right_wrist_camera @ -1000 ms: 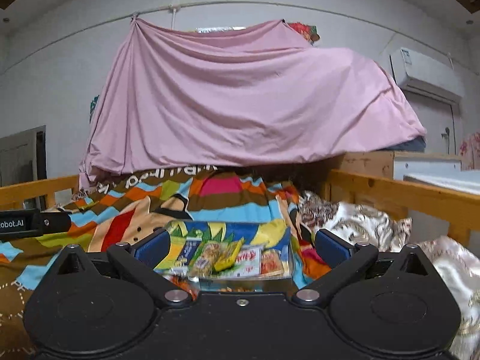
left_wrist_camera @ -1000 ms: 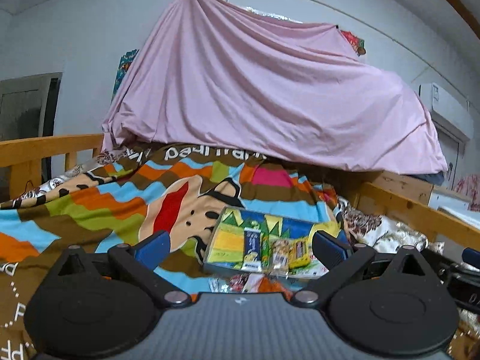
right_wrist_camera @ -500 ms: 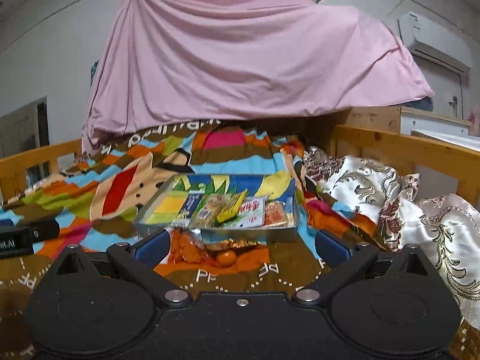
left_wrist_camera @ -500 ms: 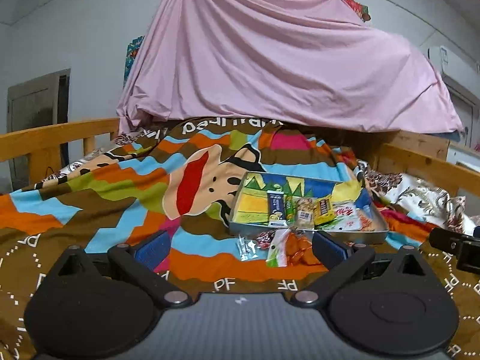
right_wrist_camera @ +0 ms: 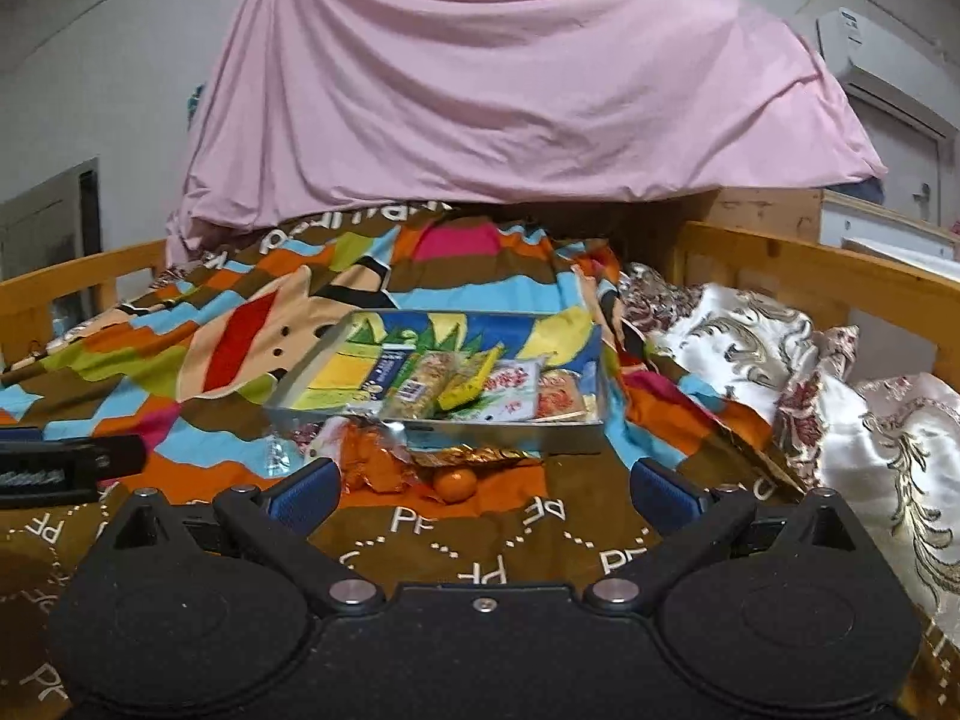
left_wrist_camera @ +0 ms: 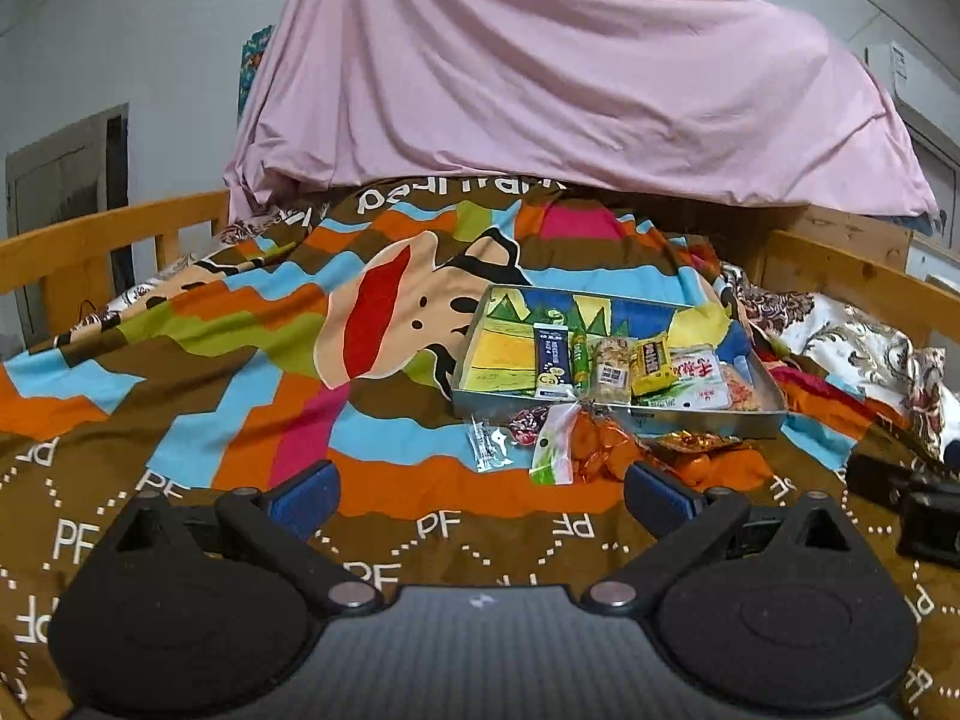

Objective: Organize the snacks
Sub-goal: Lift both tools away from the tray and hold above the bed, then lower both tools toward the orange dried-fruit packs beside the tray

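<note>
Left wrist view: a bed covered by a striped cartoon blanket point(left_wrist_camera: 252, 360) is seen, with a pink sheet point(left_wrist_camera: 540, 78) draped behind it at 12 o'clock.
Surroundings: wooden bed rails point(left_wrist_camera: 90, 246) are seen at 9 and 3 o'clock; a floral quilt point(right_wrist_camera: 840, 408) is bunched at 3 o'clock in the right wrist view.
Obstruction: nothing is seen between either claw and the loose snacks.
Tray: one metal tray point(left_wrist_camera: 708, 420) is set on the blanket at 1 o'clock.
Tray contents: about six packets are laid side by side, among them a dark blue stick point(left_wrist_camera: 553, 360), a yellow bar point(left_wrist_camera: 651, 363) and a white-and-red pack point(left_wrist_camera: 699, 381).
Loose snacks: a clear wrapper point(left_wrist_camera: 489, 444), a green-white pouch point(left_wrist_camera: 555, 444), an orange candy bag point(left_wrist_camera: 600, 450) and a gold wrapper point(left_wrist_camera: 696, 441) are spread just in front of the tray; one small orange ball point(right_wrist_camera: 456, 483) is counted beside them.
Left gripper point(left_wrist_camera: 477, 489): jaws are held wide apart, nothing is gripped.
Right gripper point(right_wrist_camera: 480, 489): jaws are held wide apart, nothing is gripped.
</note>
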Tool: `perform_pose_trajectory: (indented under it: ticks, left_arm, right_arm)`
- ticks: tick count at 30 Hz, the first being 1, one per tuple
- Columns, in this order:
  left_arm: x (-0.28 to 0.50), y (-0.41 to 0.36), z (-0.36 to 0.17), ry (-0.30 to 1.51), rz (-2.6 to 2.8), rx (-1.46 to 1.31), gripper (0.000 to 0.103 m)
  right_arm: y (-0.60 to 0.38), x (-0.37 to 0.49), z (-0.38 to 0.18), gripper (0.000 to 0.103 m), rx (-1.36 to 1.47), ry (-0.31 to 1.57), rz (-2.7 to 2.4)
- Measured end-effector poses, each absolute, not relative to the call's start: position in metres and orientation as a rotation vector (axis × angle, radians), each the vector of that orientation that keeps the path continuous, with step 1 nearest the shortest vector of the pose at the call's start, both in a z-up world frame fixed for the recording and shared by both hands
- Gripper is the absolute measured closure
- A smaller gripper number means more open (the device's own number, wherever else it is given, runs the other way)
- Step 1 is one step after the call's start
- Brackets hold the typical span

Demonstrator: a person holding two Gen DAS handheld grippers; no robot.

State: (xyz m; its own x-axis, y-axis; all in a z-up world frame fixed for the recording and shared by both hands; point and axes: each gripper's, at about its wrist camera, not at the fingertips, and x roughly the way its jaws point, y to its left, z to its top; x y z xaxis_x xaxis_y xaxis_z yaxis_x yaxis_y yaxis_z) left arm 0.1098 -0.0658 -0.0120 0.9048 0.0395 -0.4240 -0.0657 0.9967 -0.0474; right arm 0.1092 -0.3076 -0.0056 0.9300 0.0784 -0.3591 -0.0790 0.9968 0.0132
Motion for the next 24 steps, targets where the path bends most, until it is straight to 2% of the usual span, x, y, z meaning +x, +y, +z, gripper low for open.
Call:
perform_pose_trajectory:
  ticks: [7, 11, 17, 24]
  left_arm:
    - [0.129, -0.062, -0.022, 0.473, 0.061, -0.048, 0.0]
    - [0.136, -0.052, -0.028, 0.427, -0.122, -0.082, 0.0]
    - [0.174, -0.053, -0.037, 0.45, -0.179, -0.089, 0.0]
    - [0.216, -0.058, -0.053, 0.493, -0.212, -0.035, 0.0]
  right_arm:
    - [-0.307, 0.12, -0.007, 0.0, -0.001, 0.369, 0.208]
    - [-0.292, 0.131, -0.01, 0.0, -0.096, 0.366, 0.269]
    - [-0.278, 0.159, -0.021, 0.001, -0.222, 0.329, 0.282]
    - [-0.289, 0.208, -0.046, 0.001, -0.158, 0.388, 0.227]
